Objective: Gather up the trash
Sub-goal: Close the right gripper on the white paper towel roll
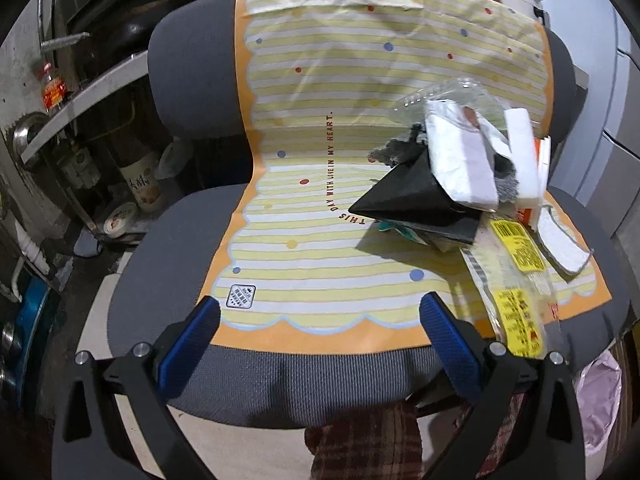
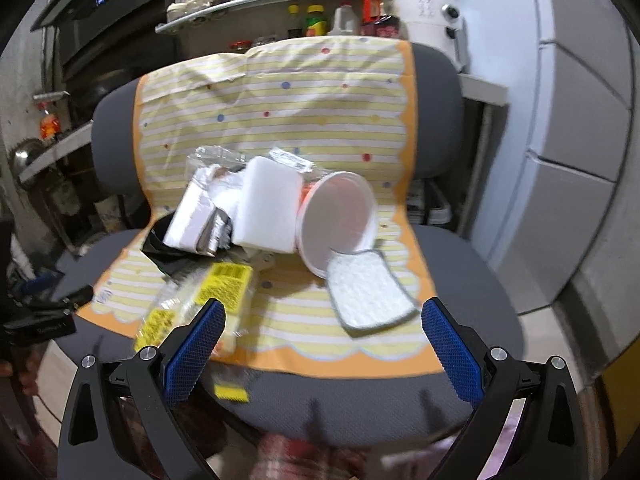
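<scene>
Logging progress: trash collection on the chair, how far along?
Nothing looks collected. The pile still sits on the striped mat: paper cup, white foam block, scrub pad, yellow-label wrapper, black wedge. Left gripper and right gripper are open, holding nothing. Everything remains.

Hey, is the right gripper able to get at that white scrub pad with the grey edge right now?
Probably yes. The right gripper has its jaws open and empty, and the white scrub pad lies flat on the striped mat just ahead, with nothing between them. Only the tipped cup touches its far edge.
</scene>
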